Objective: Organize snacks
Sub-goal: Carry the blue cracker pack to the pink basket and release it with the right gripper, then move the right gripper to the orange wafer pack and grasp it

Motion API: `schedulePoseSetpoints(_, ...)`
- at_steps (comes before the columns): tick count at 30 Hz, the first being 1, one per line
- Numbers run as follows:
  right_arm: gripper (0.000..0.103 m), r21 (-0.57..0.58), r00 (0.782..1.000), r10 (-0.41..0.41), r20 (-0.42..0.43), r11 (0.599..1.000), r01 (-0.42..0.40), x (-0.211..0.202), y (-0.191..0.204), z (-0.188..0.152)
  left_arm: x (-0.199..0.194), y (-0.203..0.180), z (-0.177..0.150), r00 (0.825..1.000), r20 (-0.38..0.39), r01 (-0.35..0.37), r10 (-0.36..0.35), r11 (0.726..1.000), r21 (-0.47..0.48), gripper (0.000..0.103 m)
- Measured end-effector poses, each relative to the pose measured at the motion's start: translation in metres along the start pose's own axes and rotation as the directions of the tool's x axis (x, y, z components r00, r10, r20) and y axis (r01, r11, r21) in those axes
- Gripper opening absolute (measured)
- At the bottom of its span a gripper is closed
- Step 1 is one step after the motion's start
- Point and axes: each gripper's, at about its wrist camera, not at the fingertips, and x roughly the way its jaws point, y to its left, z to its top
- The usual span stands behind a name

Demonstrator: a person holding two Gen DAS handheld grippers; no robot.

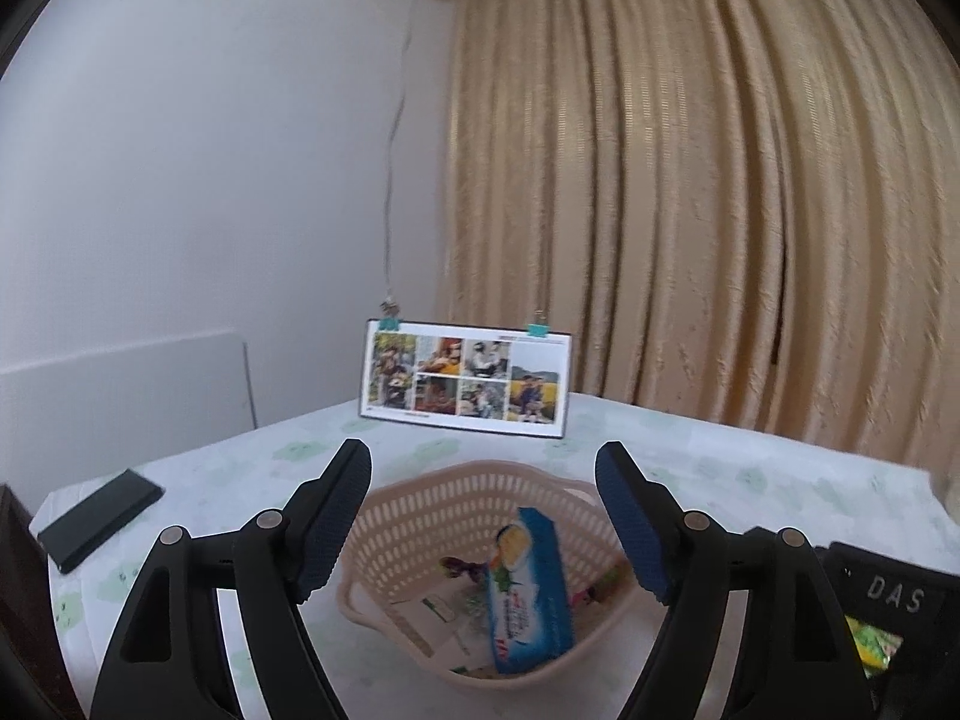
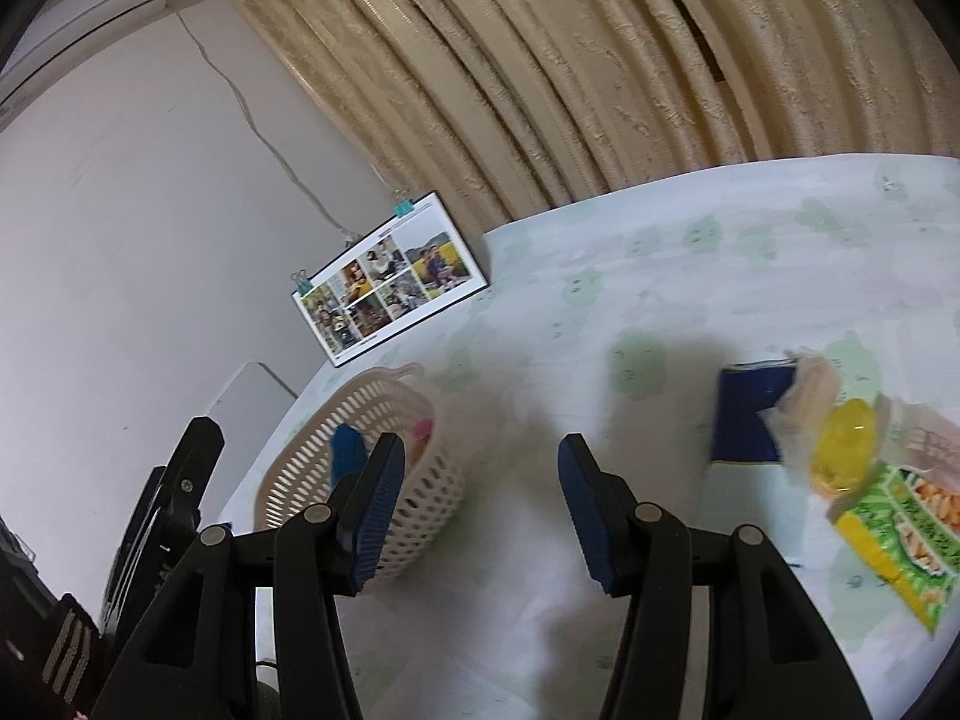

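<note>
Left to right, taking the basket as landmark. Far left of the basket on the bench, a dark flat case lies apart from the work. The left tool hovers directly over the basket, tilted slightly downward, its jaws spread wide and holding nothing. Inside the basket stands a blue packet on end, with several smaller wrapped snacks beneath and beside it. Behind the basket a photo card is propped upright. To the right of the basket, the right tool is held above bare bench, rolled to one side, jaws likewise apart and empty. Well right of the basket lie the snacks not yet stored: a dark blue packet, a clear-wrapped yellow item, and a green-and-yellow bag. Judged state: sorting is partly complete; at least three items remain, nearest the right tool.
</note>
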Motion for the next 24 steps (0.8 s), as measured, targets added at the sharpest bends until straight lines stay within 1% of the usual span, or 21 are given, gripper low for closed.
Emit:
schedulePoseSetpoints(5,0.053,0.026,0.999,-0.043,0.023,0.999,0.043,-0.009,-0.019,0.003,-0.002,-0.012,-0.003,0.999,-0.009,0.046,-0.046,0.998,0.041,0.081)
schedulePoseSetpoints(14,0.053,0.06,0.994,-0.094,0.056,0.994,0.091,-0.028,-0.045,0.005,-0.001,-0.026,-0.009,0.997,-0.034,0.077,-0.074,0.993,0.093,0.082)
schedulePoseSetpoints(20,0.053,0.079,0.981,-0.177,0.079,0.982,0.171,-0.049,-0.074,0.005,0.002,-0.036,-0.015,0.991,-0.076,0.119,-0.11,0.985,0.128,0.084)
schedulePoseSetpoints(24,0.053,0.111,0.967,-0.239,0.088,0.967,0.229,-0.064,-0.1,0.006,-0.002,-0.045,-0.019,0.989,-0.078,0.138,-0.127,0.977,0.165,0.084)
